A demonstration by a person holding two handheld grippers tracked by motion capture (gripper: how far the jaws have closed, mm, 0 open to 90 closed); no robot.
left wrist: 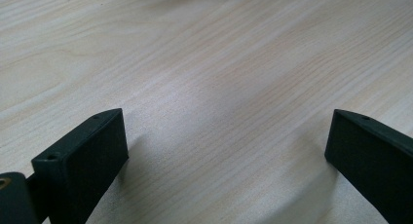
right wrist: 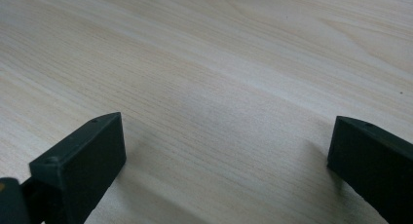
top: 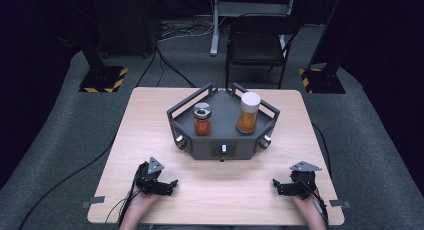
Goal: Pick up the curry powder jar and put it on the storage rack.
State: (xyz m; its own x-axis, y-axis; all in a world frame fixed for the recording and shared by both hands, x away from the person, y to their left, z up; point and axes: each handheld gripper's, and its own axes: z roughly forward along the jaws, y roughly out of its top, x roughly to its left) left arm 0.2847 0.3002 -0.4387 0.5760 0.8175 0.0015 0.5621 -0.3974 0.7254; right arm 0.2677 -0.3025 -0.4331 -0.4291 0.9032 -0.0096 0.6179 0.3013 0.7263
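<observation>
Pale wood-grain table (top: pixel 150 120) carries a dark grey angular tray (top: pixel 220 151) at centre. Inside stand a white-capped orange jar (top: pixel 248 112) and a shorter metal-lidded red jar (top: pixel 202 119), apart. Left gripper (top: pixel 172 184) and right gripper (top: pixel 275 184) rest near the front edge, matte black jaws spread wide, holding nothing.

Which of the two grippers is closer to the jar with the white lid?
Right. The right gripper sits just right of the white-lidded jar, nearer the person; the left gripper lies farther left, below the red jar.

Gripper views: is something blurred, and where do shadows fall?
Left gripper view: the jaws of the left gripper are soft, with shadows beside them on the table. Right gripper view: the right gripper looks alike. High view: dark surroundings.
</observation>
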